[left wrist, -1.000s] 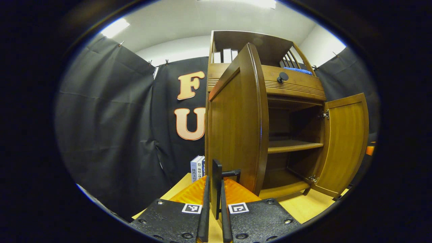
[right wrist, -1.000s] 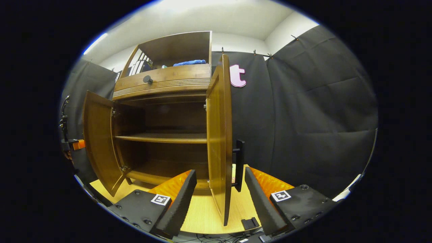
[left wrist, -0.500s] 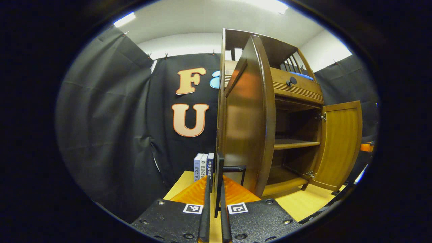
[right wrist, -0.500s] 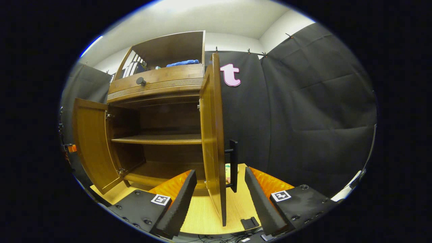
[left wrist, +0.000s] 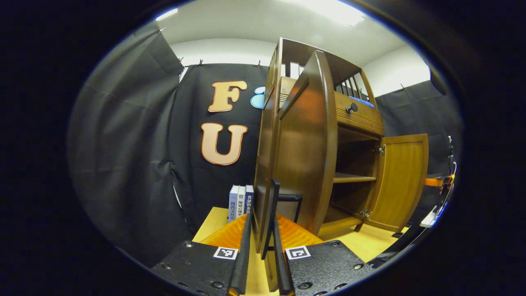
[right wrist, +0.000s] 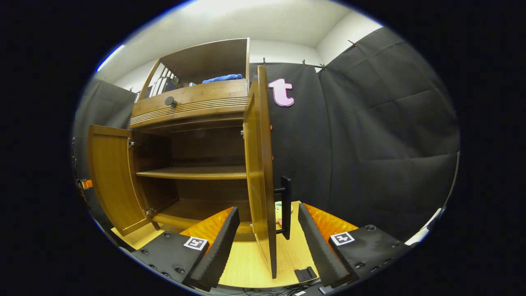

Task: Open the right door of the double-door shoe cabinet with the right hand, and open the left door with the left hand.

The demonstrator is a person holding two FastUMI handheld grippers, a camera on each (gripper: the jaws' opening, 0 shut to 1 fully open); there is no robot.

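Black cloth walls (right wrist: 382, 135) are hanging in creased folds around the booth, clipped along a white upper wall (left wrist: 222, 51). Bright ceiling light panels (left wrist: 328, 6) are glowing on the white ceiling (right wrist: 254, 20). A pale wooden tabletop (right wrist: 246, 263) is spreading below.

Three books (left wrist: 239, 201) stood upright on light wooden desk (left wrist: 370, 246), against black cloth wall. Blue cloth (right wrist: 222, 77) laid on upper open shelf, more books (right wrist: 161, 84) leaned beside it. Small black block (right wrist: 305, 273) seen at desk front edge. Ceiling light (left wrist: 328, 7) lit overhead.
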